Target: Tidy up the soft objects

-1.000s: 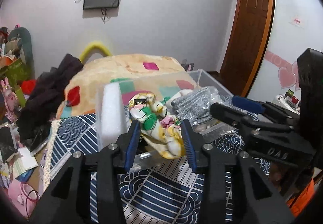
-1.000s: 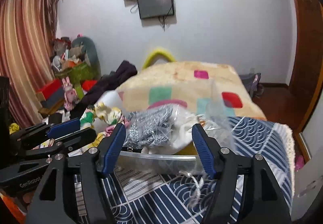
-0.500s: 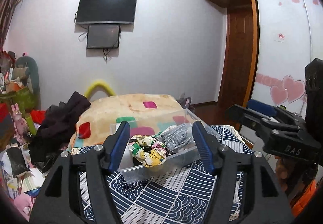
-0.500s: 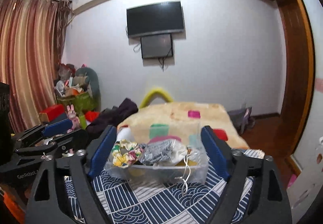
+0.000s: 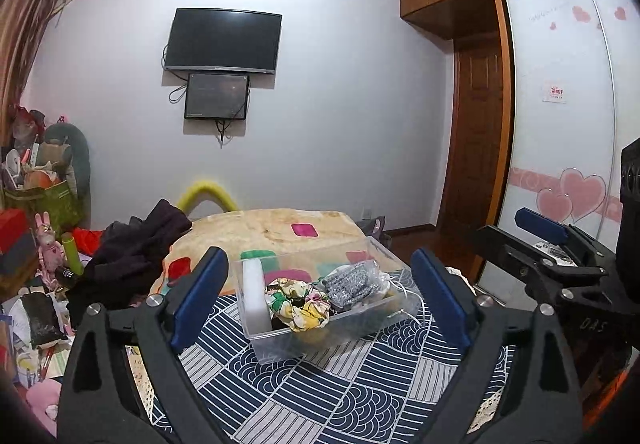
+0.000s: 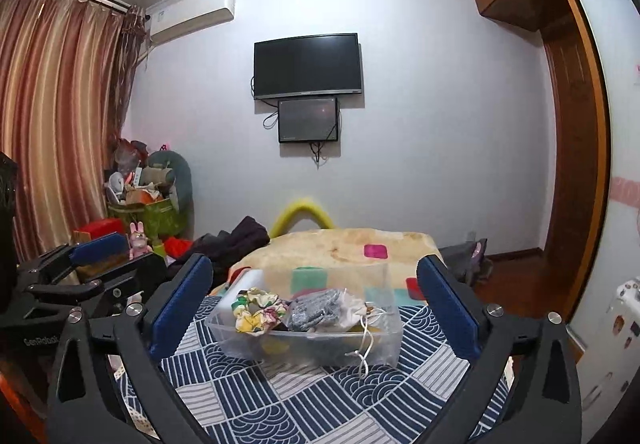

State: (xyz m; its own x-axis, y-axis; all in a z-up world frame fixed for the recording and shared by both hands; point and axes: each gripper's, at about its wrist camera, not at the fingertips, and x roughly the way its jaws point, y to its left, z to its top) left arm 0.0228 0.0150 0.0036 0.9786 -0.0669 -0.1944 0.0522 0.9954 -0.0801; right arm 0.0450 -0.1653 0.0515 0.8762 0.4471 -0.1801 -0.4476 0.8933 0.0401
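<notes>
Both hand-held grippers pulled back from clear bin (image 5: 320, 340); a second ago they were right at it. Left hand-held gripper (image 5: 320, 296) wide, empty; right hand-held gripper (image 6: 316, 304) wide, empty. Floral scrunchie (image 5: 298, 302), grey bundle (image 5: 352, 284), white foam block (image 5: 254, 294) inside bin. Sorting looks finished.

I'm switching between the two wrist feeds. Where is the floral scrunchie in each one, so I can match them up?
Left wrist: the floral scrunchie sits low and centre, at the near end of the clear bin, just right of a white foam block.
Right wrist: the scrunchie is low and left of centre, at the bin's left end.
Shared landmark: the wall TV, above the bin in both views.
</notes>
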